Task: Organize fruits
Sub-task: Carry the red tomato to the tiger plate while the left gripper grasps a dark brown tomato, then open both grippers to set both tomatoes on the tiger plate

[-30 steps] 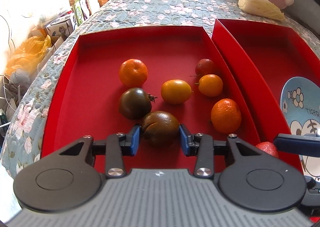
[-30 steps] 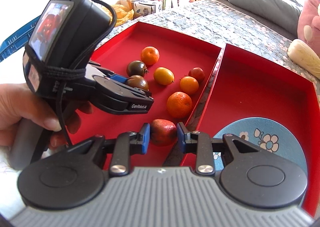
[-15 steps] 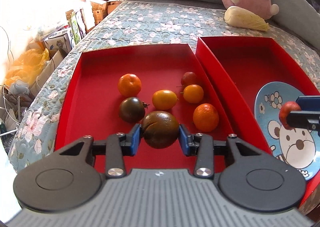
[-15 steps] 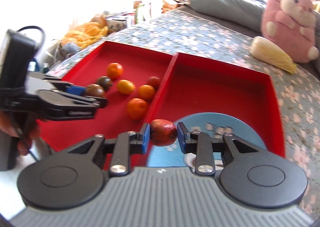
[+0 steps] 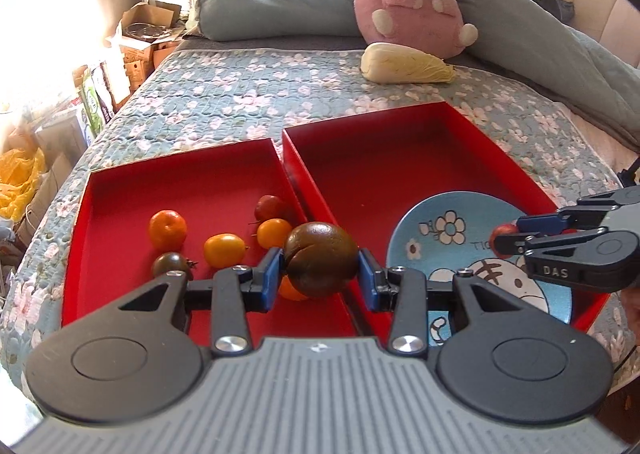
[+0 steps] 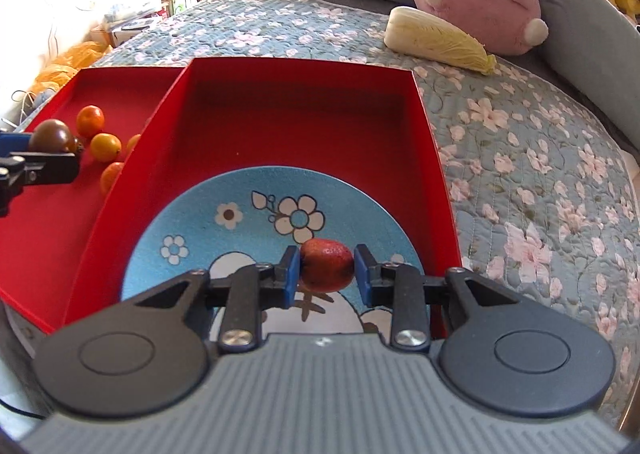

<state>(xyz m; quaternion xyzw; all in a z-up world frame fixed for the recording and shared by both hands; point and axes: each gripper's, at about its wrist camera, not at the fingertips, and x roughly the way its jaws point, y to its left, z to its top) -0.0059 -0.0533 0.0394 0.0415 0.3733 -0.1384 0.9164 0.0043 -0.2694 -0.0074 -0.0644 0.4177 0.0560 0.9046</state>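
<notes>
Left tongs (image 5: 321,278): closed on a dark brown tomato (image 5: 321,258), held in the air above the wall between the two red trays. Right tongs (image 6: 325,274): closed on a small red fruit (image 6: 327,270), held over the blue plate (image 6: 208,213). The plate lies in the right-hand tray (image 6: 430,125). Beyond and to the left of the left tongs, the left tray (image 5: 80,221) holds loose fruit: a mandarin (image 5: 168,230), a yellow tomato (image 5: 224,250), a second dark tomato (image 5: 172,264). Both trays rest on a floral bed quilt (image 5: 224,101).
</notes>
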